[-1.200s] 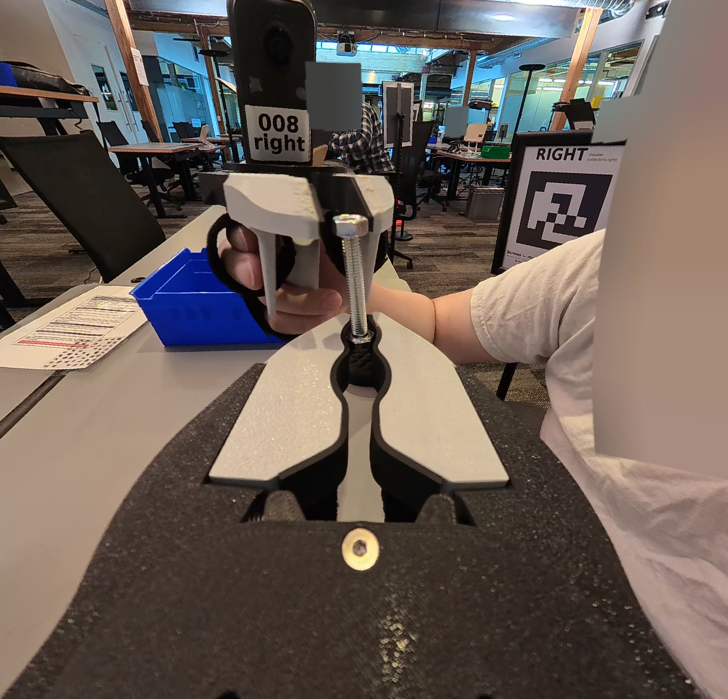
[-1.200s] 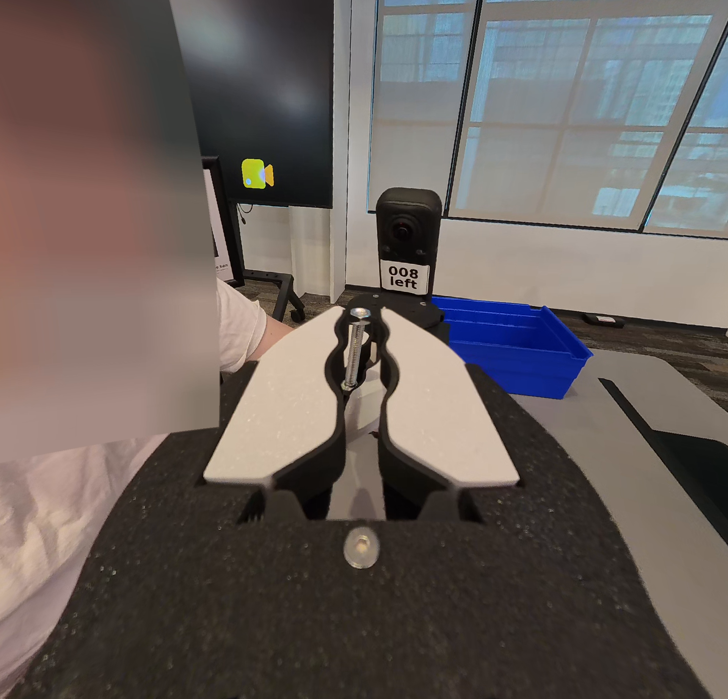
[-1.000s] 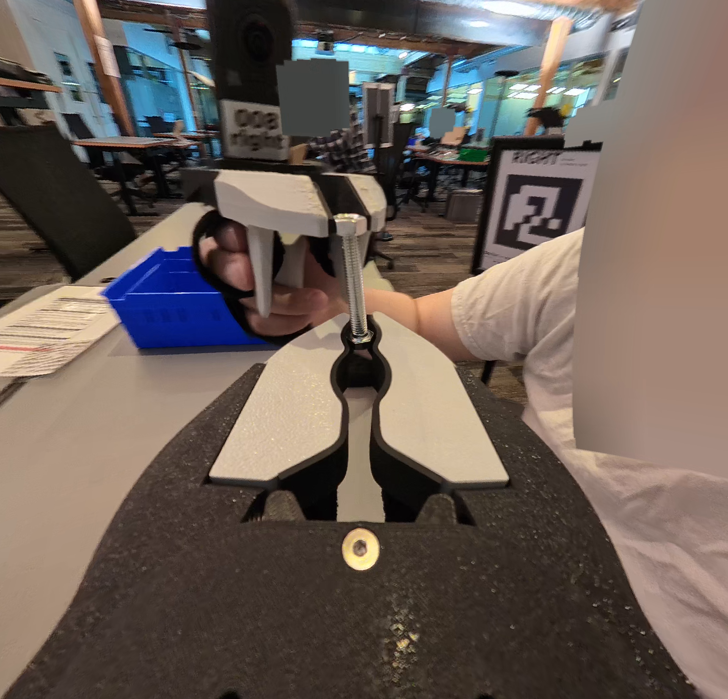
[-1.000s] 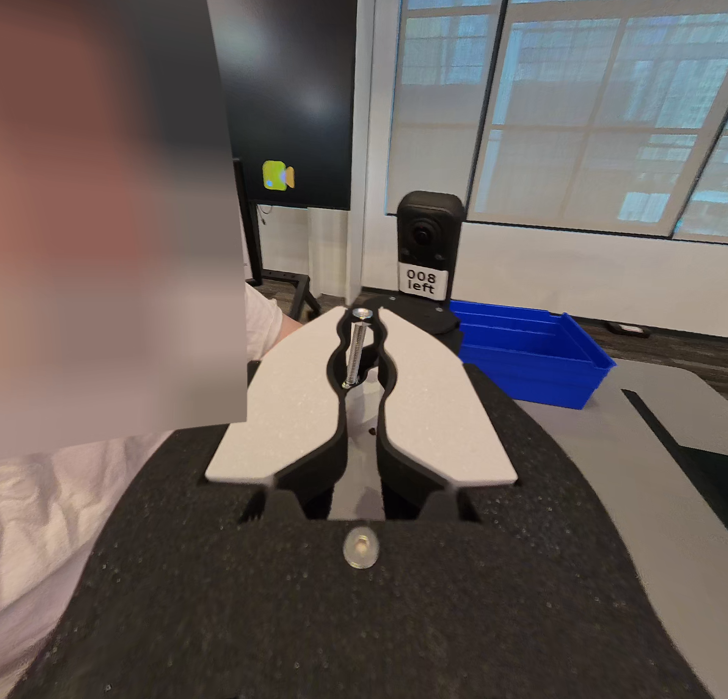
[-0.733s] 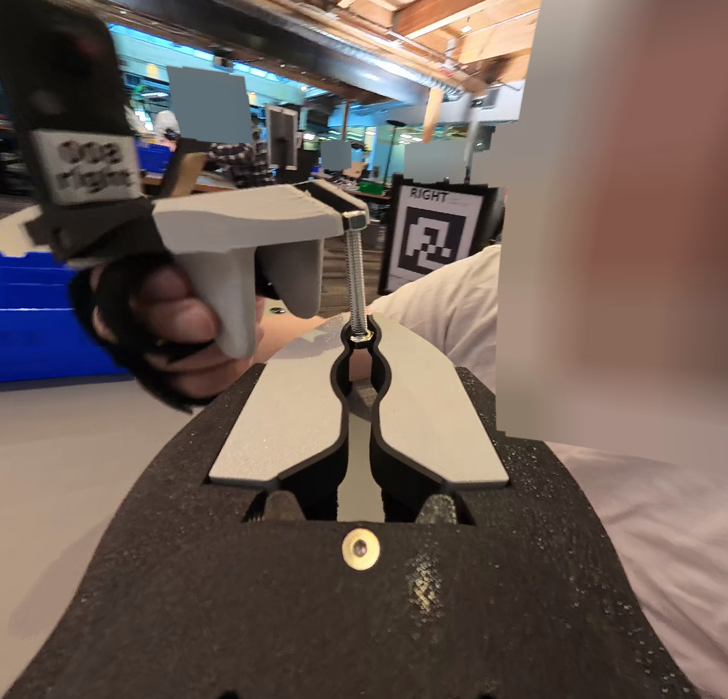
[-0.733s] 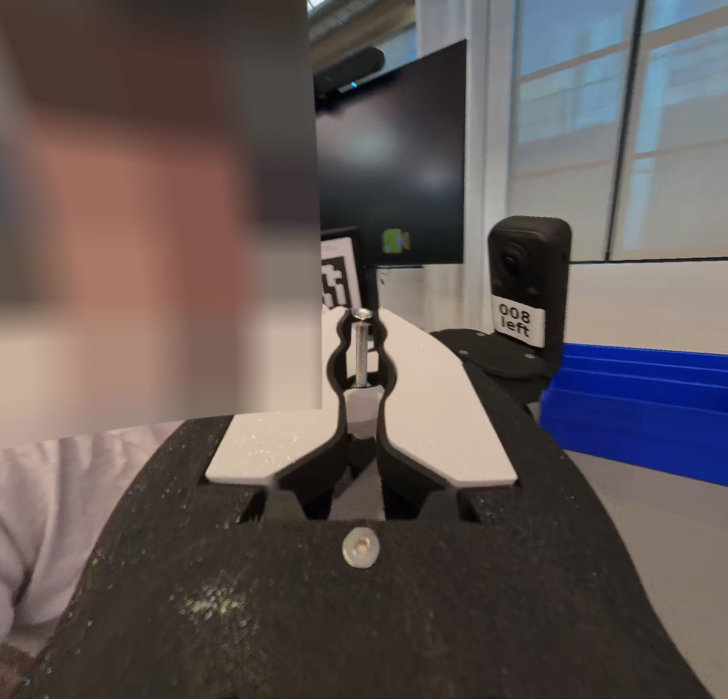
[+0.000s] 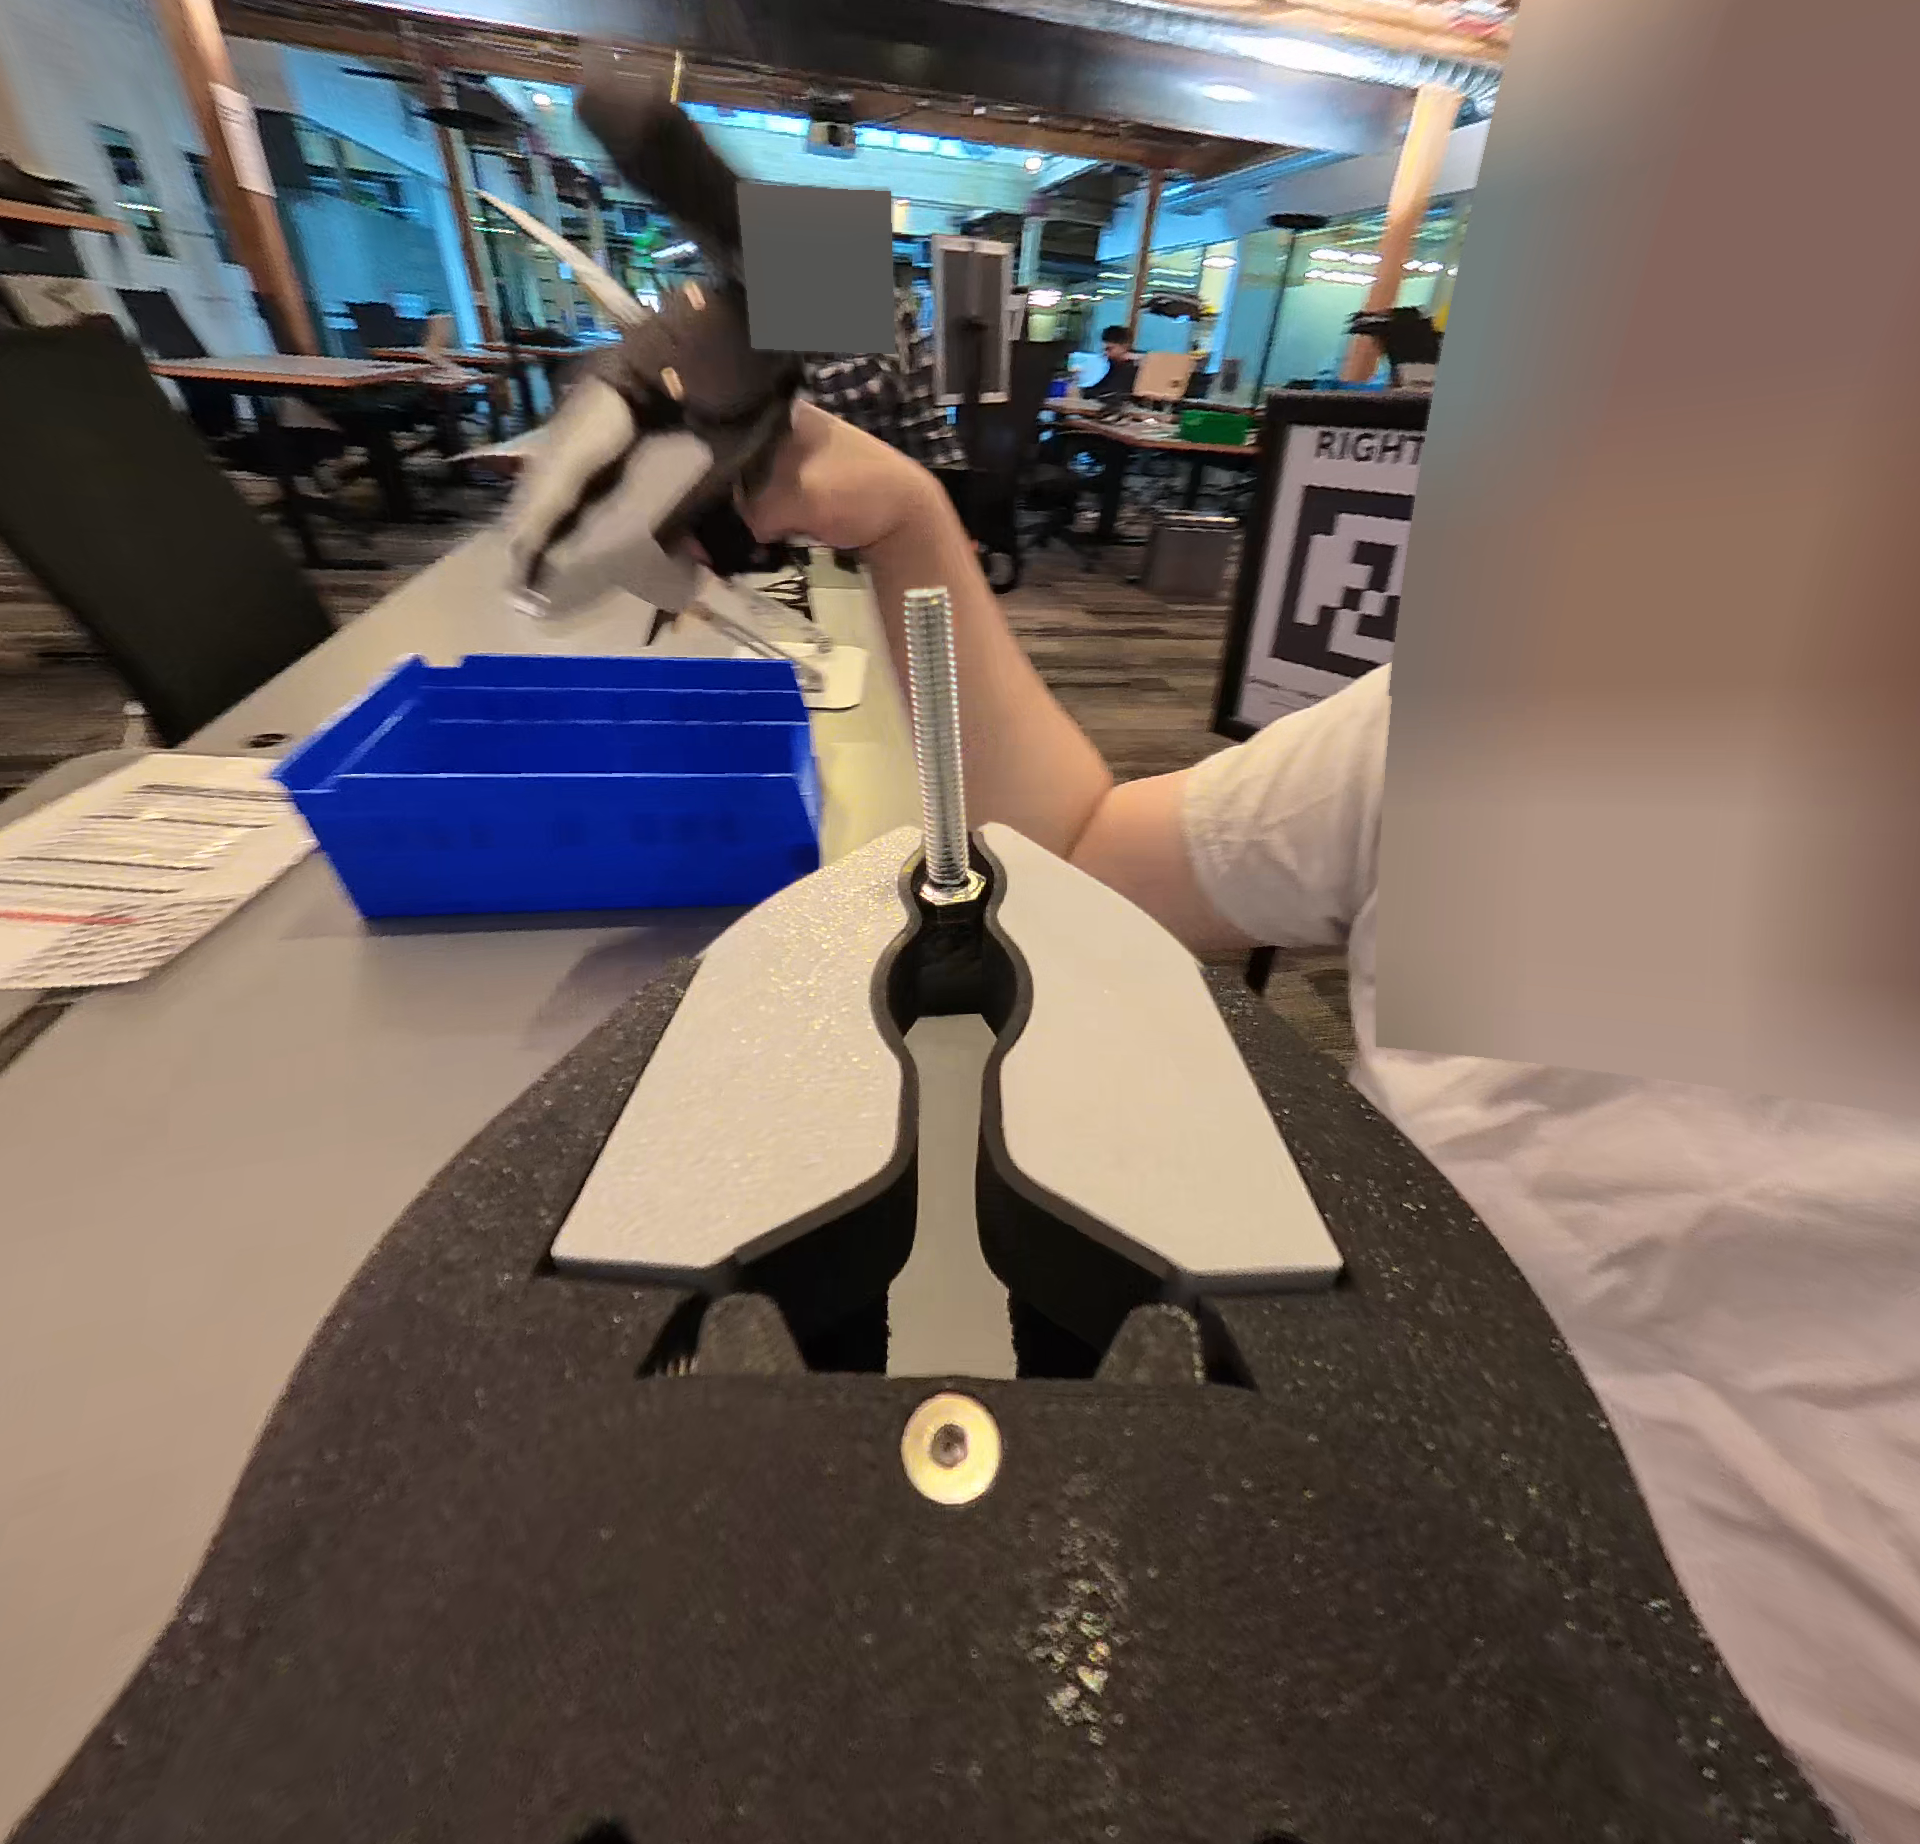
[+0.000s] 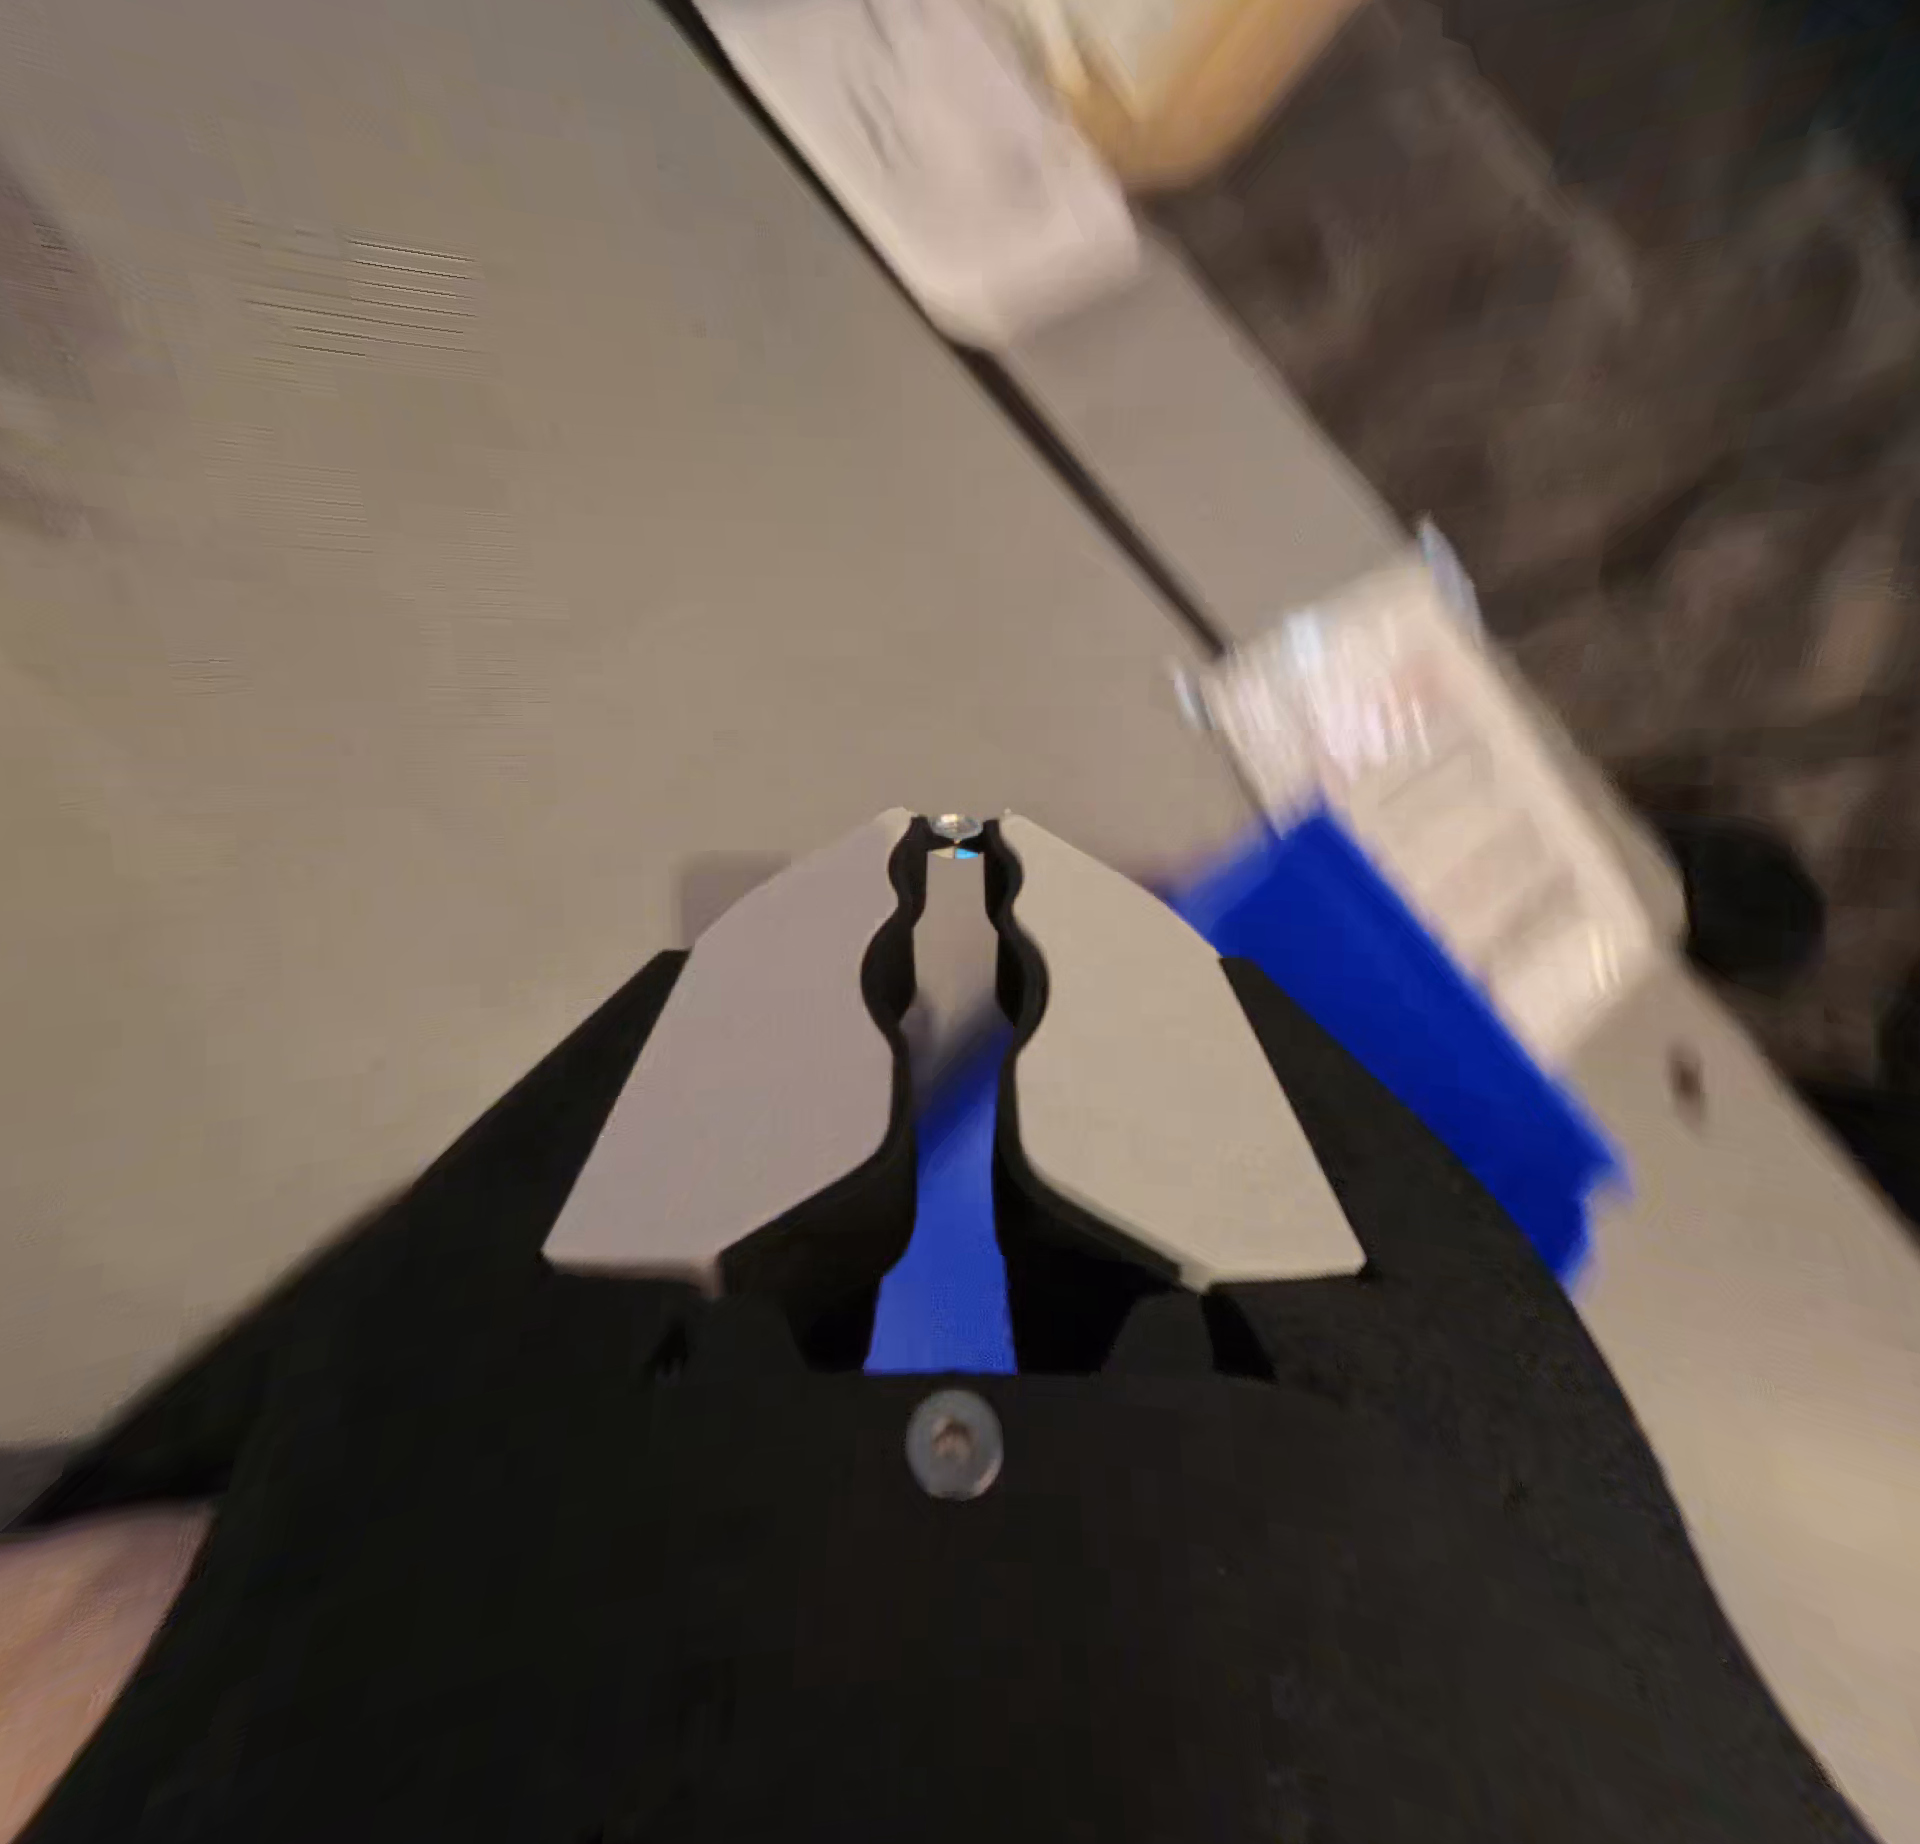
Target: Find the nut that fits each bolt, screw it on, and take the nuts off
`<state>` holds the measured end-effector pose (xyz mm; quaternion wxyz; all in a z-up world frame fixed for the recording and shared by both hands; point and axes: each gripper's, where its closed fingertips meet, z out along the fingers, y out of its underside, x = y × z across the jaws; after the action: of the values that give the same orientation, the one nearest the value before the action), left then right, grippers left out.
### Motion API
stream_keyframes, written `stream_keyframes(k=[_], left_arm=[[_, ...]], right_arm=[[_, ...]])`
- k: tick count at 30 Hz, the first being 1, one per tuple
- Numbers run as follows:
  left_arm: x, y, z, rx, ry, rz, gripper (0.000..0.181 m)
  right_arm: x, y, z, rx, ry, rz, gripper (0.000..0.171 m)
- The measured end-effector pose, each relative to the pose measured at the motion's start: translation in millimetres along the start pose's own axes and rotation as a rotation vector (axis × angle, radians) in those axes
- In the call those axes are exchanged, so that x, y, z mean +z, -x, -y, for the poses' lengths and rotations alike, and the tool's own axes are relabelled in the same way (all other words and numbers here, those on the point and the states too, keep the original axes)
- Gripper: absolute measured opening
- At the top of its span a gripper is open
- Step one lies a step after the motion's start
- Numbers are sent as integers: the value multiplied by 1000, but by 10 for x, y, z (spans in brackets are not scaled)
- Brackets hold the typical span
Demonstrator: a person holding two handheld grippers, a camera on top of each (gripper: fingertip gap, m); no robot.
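Note:
My left gripper [image 7: 951, 864] is shut on the hex head end of a long silver bolt [image 7: 933, 734]. The bolt stands upright with its bare threaded end on top. My right gripper [image 8: 954, 826] is shut on a small shiny nut [image 8: 954, 830] held at its fingertips. In the left wrist view the right gripper [image 7: 535, 599] is blurred and tilted down, above the far side of the blue bin [image 7: 551, 797]. In the right wrist view the blue bin [image 8: 1351, 1015] lies under and to the right of the fingers.
The grey table [image 7: 208, 1119] holds a printed paper sheet [image 7: 125, 859] left of the bin. A black-framed sign [image 7: 1340, 568] stands at the right. A person's arm and white sleeve [image 7: 1278, 838] reach across. A blurred pale packet [image 8: 1423, 755] lies near the table edge. The grippers' ends are close to 30 centimetres from one another.
The right gripper has come off the top of the bolt with the nut and swung left and down over the blue bin. The bolt stays upright in the left gripper, its top now bare thread.

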<state>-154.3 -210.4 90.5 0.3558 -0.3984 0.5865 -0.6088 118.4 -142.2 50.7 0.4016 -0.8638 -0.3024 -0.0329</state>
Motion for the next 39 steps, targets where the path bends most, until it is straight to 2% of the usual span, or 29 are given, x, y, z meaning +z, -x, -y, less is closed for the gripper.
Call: stream_keyframes(k=[4,7,9,11,14,17,18,22,24,27,29,31,33,34,36,39], left_arm=[[-68,79,34,-5,-7,36,5],[-96,90,62,-4,-15,48,5],[-104,84,69,3,-13,52,5],[-101,82,62,4,-9,51,5],[-94,106,34,-8,-4,52,5],[-97,140,27,-22,-10,65,5],[-101,150,31,-22,-12,71,5],[-125,187,40,-12,-14,98,5],[-145,260,34,-6,-9,147,5],[-193,433,-9,6,8,257,5],[-199,474,-30,-2,10,277,5],[-196,497,-42,-9,8,288,5],[-188,514,-59,-9,9,299,5],[-179,516,-72,-9,13,299,5],[-156,516,-101,-7,23,300,5],[-119,495,-127,-2,37,293,5]], right_arm=[[104,-669,-1461,381,462,-114,10],[308,-688,-2079,549,605,9,10],[381,-609,-2325,566,664,79,10],[407,-628,-2521,563,727,66,10],[461,-729,-2604,619,719,23,10],[448,-815,-2494,689,621,-5,36],[401,-874,-2453,688,595,-40,38],[84,-1121,-2065,610,466,-226,34],[-26,-1163,-1551,527,287,-273,32],[-112,-944,-425,346,-103,-212,32],[-207,-556,422,208,-411,-95,38],[-401,38,1196,112,-752,111,39],[-630,748,1692,69,-1051,424,30],[-674,1045,1817,67,-1133,562,27],[-461,1479,1928,93,-1083,731,26],[-185,1895,1939,85,-973,871,28]])
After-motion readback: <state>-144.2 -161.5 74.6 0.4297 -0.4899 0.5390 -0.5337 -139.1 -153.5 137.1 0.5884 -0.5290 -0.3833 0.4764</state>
